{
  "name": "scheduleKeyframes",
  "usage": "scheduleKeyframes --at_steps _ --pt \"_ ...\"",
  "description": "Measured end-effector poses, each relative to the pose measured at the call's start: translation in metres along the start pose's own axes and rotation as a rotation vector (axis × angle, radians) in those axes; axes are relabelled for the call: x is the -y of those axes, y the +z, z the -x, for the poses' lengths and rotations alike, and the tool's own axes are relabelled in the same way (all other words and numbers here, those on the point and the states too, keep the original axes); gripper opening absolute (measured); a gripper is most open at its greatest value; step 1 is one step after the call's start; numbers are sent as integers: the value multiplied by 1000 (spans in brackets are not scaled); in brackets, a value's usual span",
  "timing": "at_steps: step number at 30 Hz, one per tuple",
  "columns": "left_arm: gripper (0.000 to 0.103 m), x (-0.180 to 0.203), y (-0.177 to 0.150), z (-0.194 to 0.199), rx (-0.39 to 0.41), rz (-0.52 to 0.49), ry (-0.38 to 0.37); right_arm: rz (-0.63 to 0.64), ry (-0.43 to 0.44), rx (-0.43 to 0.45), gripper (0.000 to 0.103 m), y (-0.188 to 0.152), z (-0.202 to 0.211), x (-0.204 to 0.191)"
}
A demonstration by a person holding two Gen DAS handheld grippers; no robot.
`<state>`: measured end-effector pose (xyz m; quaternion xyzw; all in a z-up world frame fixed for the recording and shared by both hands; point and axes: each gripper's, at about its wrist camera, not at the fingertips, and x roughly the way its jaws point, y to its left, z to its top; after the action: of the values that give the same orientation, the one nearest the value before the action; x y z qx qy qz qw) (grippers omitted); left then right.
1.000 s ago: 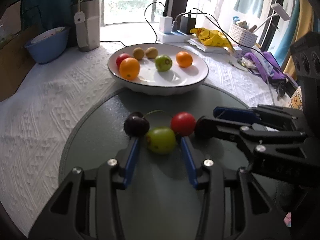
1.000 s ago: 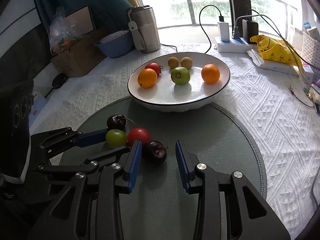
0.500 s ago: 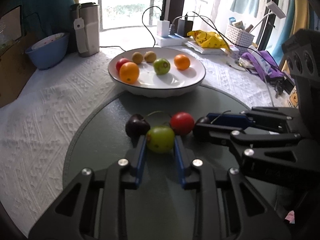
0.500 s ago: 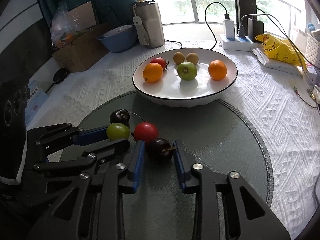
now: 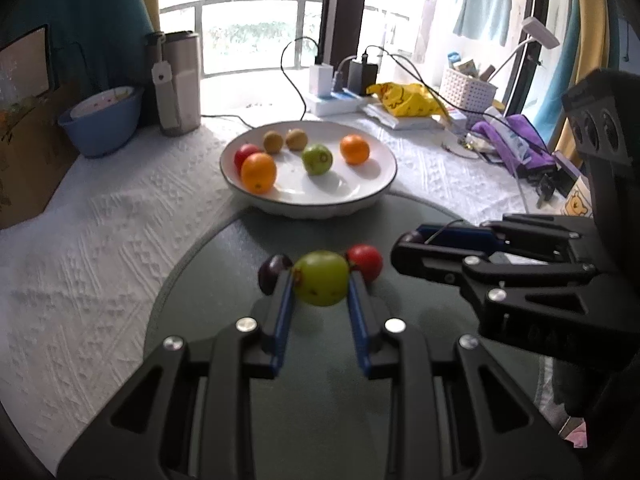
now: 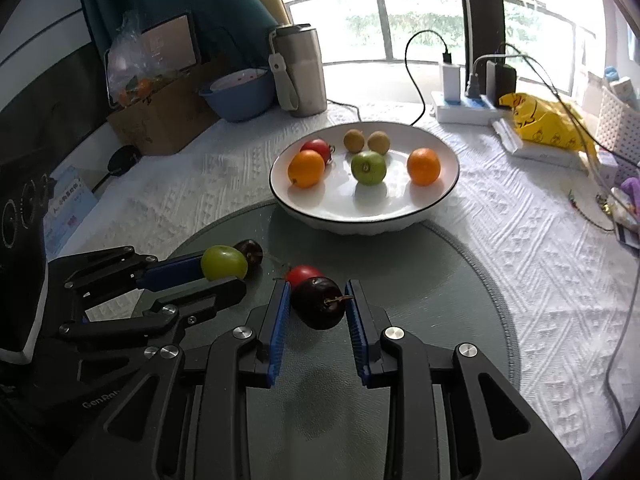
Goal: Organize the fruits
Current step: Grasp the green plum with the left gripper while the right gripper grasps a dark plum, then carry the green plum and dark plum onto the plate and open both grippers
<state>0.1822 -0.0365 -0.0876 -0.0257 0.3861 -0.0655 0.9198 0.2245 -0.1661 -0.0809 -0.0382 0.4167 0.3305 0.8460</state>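
My left gripper (image 5: 320, 282) is shut on a green fruit (image 5: 321, 283), held just above the round grey mat (image 5: 208, 280). My right gripper (image 6: 317, 300) is shut on a dark plum (image 6: 318, 303) with a short stem. From the right wrist view the left gripper (image 6: 224, 268) shows at the left with the green fruit (image 6: 223, 262) in it. Left on the mat are a dark cherry (image 5: 272, 272) and a red fruit (image 5: 366, 261). Beyond stands a white bowl (image 6: 448, 196) holding two oranges, a green apple (image 6: 368, 167), a red fruit and two brown fruits.
A white textured cloth (image 6: 540, 264) covers the table. At the back stand a blue bowl (image 5: 102, 124), a steel tumbler (image 5: 176, 80), a power strip with chargers and cables (image 6: 464, 104), a yellow bag (image 6: 540, 120) and a white basket (image 5: 468, 92). A cardboard box (image 6: 160, 120) sits back left.
Both grippers closed from open: the left onto the green fruit, the right onto the dark plum. Both fruits now sit slightly lifted off the mat.
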Motion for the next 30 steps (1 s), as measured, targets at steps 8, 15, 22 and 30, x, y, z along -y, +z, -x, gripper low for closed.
scheduleKeyframes --at_steps 8,15,22,30 --pt "28 4 13 13 38 -17 2 1 -25 32 30 8 14 2" --pt "28 4 26 16 61 -27 -2 4 -44 57 30 18 23 6" --pt "28 -1 39 15 79 -29 -16 -1 -65 73 30 31 27 13" --pt "28 -6 52 -1 70 -38 -20 -7 -85 76 30 47 18 27"
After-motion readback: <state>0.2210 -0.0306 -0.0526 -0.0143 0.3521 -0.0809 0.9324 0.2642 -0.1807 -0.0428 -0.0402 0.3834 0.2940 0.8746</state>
